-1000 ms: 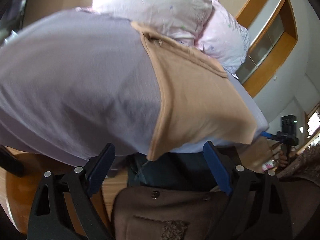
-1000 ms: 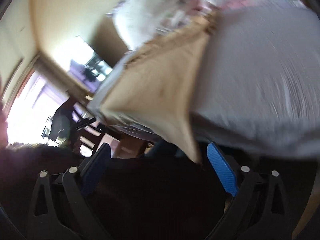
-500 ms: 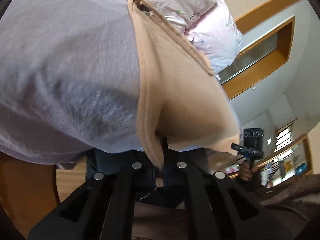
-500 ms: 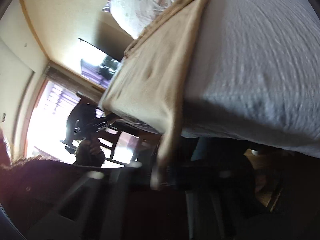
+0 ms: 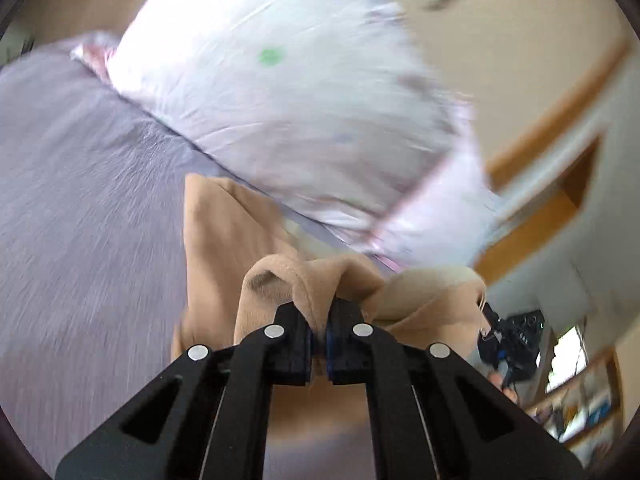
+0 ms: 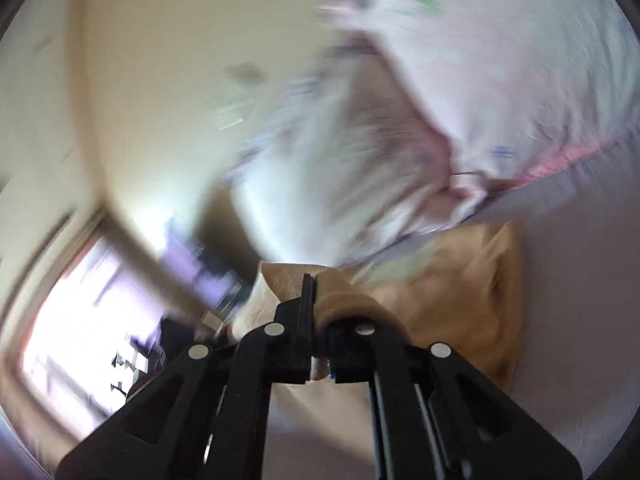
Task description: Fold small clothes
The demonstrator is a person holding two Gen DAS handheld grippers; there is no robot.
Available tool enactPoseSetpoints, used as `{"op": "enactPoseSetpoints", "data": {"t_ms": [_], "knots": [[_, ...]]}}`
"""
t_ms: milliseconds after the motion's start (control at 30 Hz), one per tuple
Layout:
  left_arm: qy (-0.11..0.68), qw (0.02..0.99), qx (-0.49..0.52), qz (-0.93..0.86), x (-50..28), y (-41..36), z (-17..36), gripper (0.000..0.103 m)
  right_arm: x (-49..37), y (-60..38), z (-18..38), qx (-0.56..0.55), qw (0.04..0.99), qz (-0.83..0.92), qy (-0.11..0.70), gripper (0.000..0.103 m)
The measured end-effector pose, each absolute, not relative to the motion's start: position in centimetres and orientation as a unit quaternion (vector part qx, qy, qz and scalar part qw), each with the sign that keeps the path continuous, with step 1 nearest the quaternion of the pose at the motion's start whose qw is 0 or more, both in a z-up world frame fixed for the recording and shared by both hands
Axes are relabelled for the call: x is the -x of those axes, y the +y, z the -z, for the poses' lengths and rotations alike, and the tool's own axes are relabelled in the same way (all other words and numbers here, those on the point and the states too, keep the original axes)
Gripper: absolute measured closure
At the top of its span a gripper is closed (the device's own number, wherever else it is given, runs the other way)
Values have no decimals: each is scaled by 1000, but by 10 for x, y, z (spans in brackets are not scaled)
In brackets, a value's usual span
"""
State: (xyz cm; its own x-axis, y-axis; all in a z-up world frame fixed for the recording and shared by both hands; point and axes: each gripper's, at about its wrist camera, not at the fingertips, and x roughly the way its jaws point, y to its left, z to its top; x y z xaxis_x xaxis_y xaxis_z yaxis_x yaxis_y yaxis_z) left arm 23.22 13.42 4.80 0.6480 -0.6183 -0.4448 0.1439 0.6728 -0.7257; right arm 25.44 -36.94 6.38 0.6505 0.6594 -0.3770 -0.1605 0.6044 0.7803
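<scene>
Left wrist view: the left gripper [image 5: 319,326] is sitting at 6 o'clock with its jaws closed down to a thin gap, pinching a bunched edge of the tan garment [image 5: 224,248]. The rest of the garment is lying on the lavender bed sheet [image 5: 80,208], running from the jaws up toward 11 o'clock. A white floral pillow [image 5: 280,100] is filling the 12 to 2 o'clock sector, touching the sheet. The other gripper is showing as a dark shape at 4 o'clock, beside the garment's far corner.

Right wrist view: the right gripper [image 6: 319,326] is also sitting at 6 o'clock, jaws nearly together, clamping a rolled edge of the tan garment [image 6: 472,300]. The cloth is extending toward 3 o'clock over the bed sheet [image 6: 568,320]. The pillow [image 6: 500,80] is occupying 1 o'clock. This view is heavily motion-blurred.

Step in hand, as judged: both grippers are carrying the near edge up for a fold toward the pillow end. The next move calls for lowering both corners evenly onto the far edge, then opening the jaws.
</scene>
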Motion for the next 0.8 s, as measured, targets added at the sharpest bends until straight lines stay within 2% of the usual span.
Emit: {"op": "enactPoseSetpoints", "data": {"t_ms": [100,200,267,300,333,400,467,500,533,667,800], "knots": [[420,830,328,164,-297,128,-8,99,-328,-372,-6,-388,807,-152,418,98],[427,809,369,162,-310,134,10,99,-349,-377,18,-424,789,-125,428,96],[423,792,406,170,-313,141,14,99,-359,-381,27,-443,781,-110,426,80],[421,779,429,176,-315,145,16,99,-363,-383,30,-449,782,-101,421,57],[419,770,446,181,-317,150,16,98,-366,-386,32,-453,786,-90,412,45],[392,753,496,184,-316,167,14,89,-368,-388,26,-450,792,-83,403,44],[360,752,523,177,-312,182,7,45,-361,-388,15,-440,804,-95,389,43],[343,762,525,165,-307,190,1,33,-354,-384,6,-420,815,-104,385,43],[329,777,514,152,-300,197,-8,27,-349,-380,-1,-400,826,-105,384,43],[371,789,465,156,-286,200,-17,27,-346,-370,-24,-276,876,-33,393,44],[400,793,413,200,-263,180,-21,27,-368,-376,-10,-243,863,-4,443,44]]}}
